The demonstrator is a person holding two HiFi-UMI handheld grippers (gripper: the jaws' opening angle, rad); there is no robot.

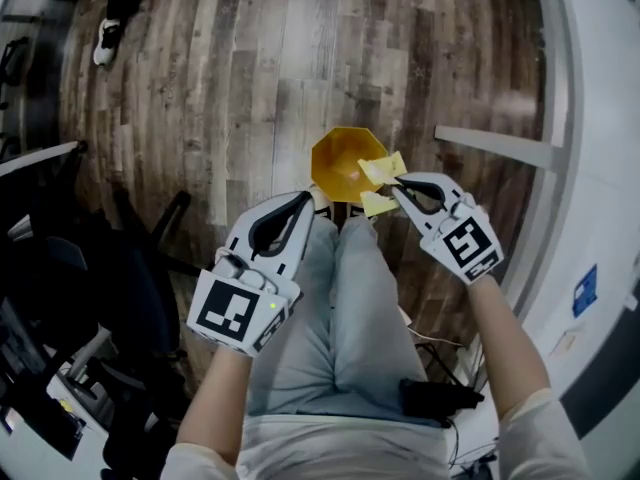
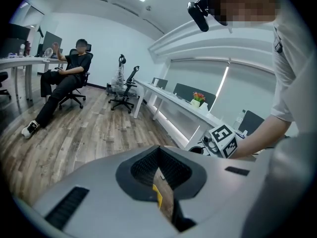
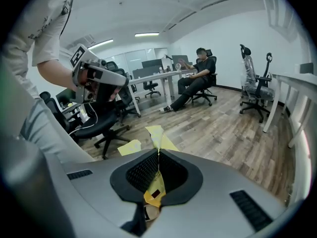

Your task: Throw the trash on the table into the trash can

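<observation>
An orange-yellow trash can (image 1: 338,164) stands on the wooden floor right in front of my knees. My right gripper (image 1: 396,182) is shut on a crumpled yellow wrapper (image 1: 383,169), which sticks out past the tips, over the can's right rim. In the right gripper view the wrapper (image 3: 159,135) is pinched between the closed jaws of the right gripper (image 3: 158,151), and a loose flap of it hangs to the left. My left gripper (image 1: 308,197) hovers at the can's near left edge. Its jaws meet at the tip with nothing held, as the left gripper (image 2: 159,148) shows in its own view.
Black office chairs (image 1: 120,268) crowd the left side. A white desk edge (image 1: 600,158) curves along the right. Cables and a black box (image 1: 437,398) lie by my right leg. A seated person (image 3: 198,78) is farther off across the room.
</observation>
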